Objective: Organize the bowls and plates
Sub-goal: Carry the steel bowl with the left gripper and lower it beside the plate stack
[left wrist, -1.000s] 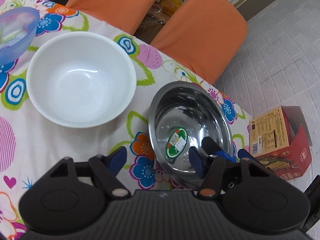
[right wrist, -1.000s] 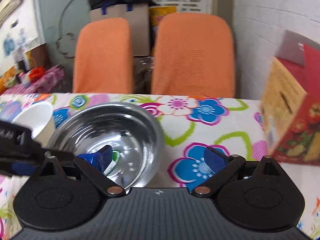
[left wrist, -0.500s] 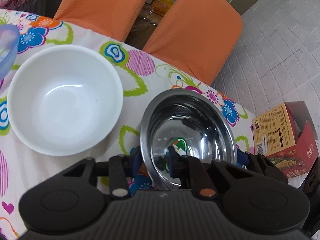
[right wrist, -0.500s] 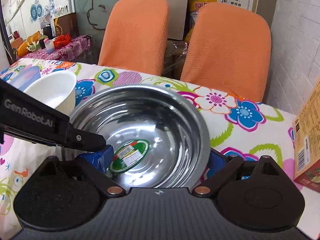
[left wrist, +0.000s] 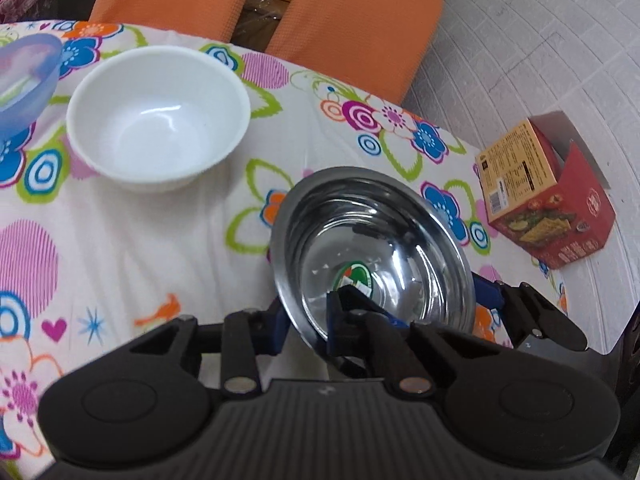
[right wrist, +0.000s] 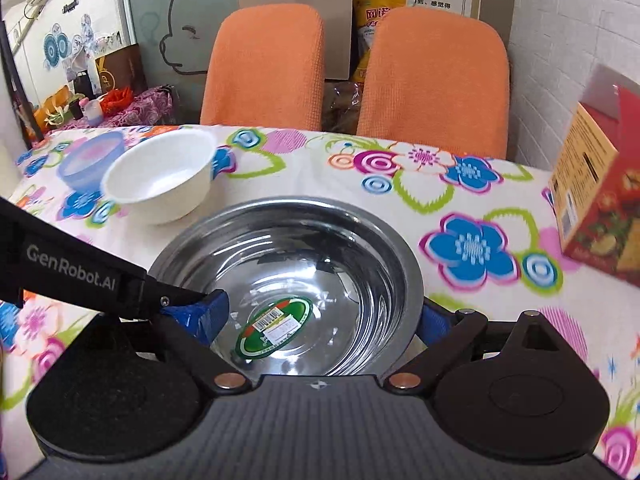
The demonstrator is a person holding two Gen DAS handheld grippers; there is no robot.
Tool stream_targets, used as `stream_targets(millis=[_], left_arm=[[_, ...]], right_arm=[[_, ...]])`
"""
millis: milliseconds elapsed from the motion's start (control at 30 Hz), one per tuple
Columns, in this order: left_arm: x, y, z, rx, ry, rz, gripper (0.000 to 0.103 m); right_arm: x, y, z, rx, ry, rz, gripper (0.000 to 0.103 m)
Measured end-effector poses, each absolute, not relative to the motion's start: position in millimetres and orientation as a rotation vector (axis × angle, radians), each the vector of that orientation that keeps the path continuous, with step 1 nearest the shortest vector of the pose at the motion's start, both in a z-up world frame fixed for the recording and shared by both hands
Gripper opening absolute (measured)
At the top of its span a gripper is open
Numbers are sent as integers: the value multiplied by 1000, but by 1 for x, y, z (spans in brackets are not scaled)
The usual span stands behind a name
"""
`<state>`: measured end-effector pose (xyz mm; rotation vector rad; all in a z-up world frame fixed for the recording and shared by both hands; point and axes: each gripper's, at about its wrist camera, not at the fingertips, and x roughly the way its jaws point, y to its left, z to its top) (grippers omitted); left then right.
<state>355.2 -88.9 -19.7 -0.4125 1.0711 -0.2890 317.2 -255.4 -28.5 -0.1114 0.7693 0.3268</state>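
The round stainless-steel bowl (left wrist: 372, 248) is tilted above the floral-clothed surface (left wrist: 120, 248), its rim clamped by the left claw (left wrist: 304, 316). The right view shows the right claw (right wrist: 320, 316) spread apart astride it, beside a white bowl (right wrist: 160, 176).

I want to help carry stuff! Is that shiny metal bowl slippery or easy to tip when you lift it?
Probably slippery: the steel bowl is smooth and shiny. It may tip too: the left gripper pinches only one thin rim, and the bowl already looks tilted. The right gripper straddles it, seemingly unclamped. It looks thin, so likely light.
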Motion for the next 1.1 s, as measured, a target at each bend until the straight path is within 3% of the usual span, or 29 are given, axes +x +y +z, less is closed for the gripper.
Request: stream_targets(millis=[467, 933, 967, 1000, 1033, 1067, 1100], left_arm=[[185, -39, -10, -292, 1067, -409, 0], [166, -21, -29, -318, 1085, -430, 1], [167, -19, -27, -329, 1090, -434, 4], [167, -17, -25, -333, 1083, -440, 14], [167, -16, -21, -333, 1074, -441, 36], [167, -13, -17, -327, 1065, -417, 48], [166, -10, -12, -335, 1049, -415, 55]], right_arm=[[144, -210, -30, -100, 676, 311, 84], [131, -208, -38, -39, 739, 332, 84], [129, -212, -34, -35, 726, 332, 84], [127, -219, -29, -19, 713, 330, 84], [126, -226, -24, 2, 700, 330, 84], [125, -233, -17, 29, 688, 317, 84], [125, -239, -13, 38, 680, 289, 84]])
